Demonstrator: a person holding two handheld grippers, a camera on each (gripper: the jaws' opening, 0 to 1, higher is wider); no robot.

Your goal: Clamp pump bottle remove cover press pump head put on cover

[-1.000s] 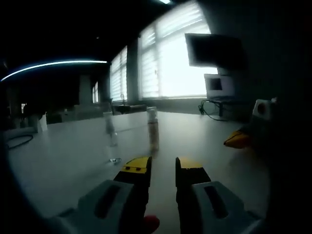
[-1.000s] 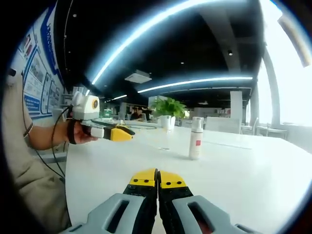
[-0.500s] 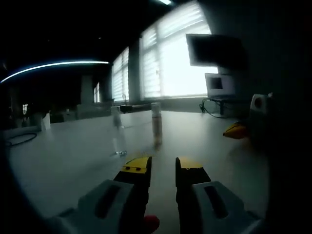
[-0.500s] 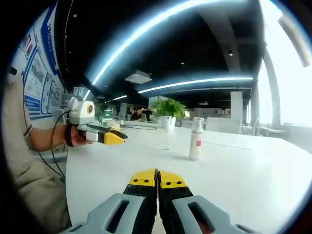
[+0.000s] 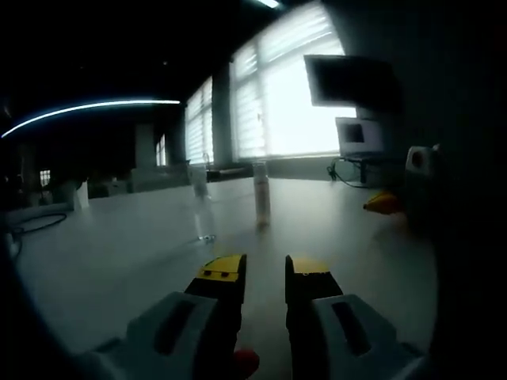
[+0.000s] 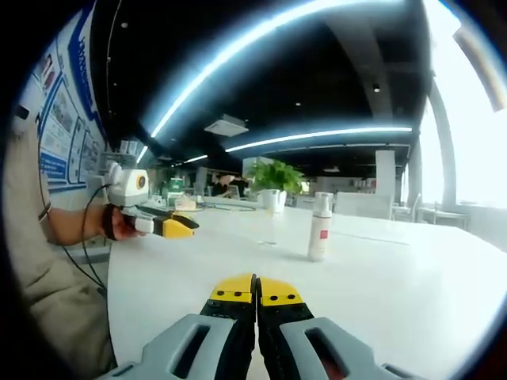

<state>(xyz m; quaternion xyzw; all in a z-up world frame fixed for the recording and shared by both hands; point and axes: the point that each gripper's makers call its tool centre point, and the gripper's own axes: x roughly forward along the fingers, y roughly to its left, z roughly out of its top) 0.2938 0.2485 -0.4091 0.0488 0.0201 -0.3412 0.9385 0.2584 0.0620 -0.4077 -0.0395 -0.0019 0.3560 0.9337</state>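
Observation:
A white pump bottle [image 6: 319, 227] with a red label stands upright on the white table [image 6: 396, 293], ahead and right of my right gripper [image 6: 256, 291], whose yellow-tipped jaws are pressed shut on nothing. The bottle [image 5: 261, 194] stands beyond my left gripper [image 5: 264, 269], which is open with a clear gap between its jaws. A faint clear cover [image 5: 204, 234] sits on the table left of the bottle and also shows as the clear cover [image 6: 269, 231]. A hand holds the left gripper [image 6: 170, 227] above the table's left side. The right gripper's yellow tip [image 5: 383, 203] enters from the right.
A potted plant [image 6: 274, 180] stands at the table's far end. A person's sleeve [image 6: 32, 261] and a cable line the left edge. Bright windows, a monitor [image 5: 348, 81] and a laptop [image 5: 358, 136] lie behind the table.
The left gripper has drawn back to the left and a little lower in the right gripper view; its own view has swung accordingly. The right gripper and the bottle have stayed put.

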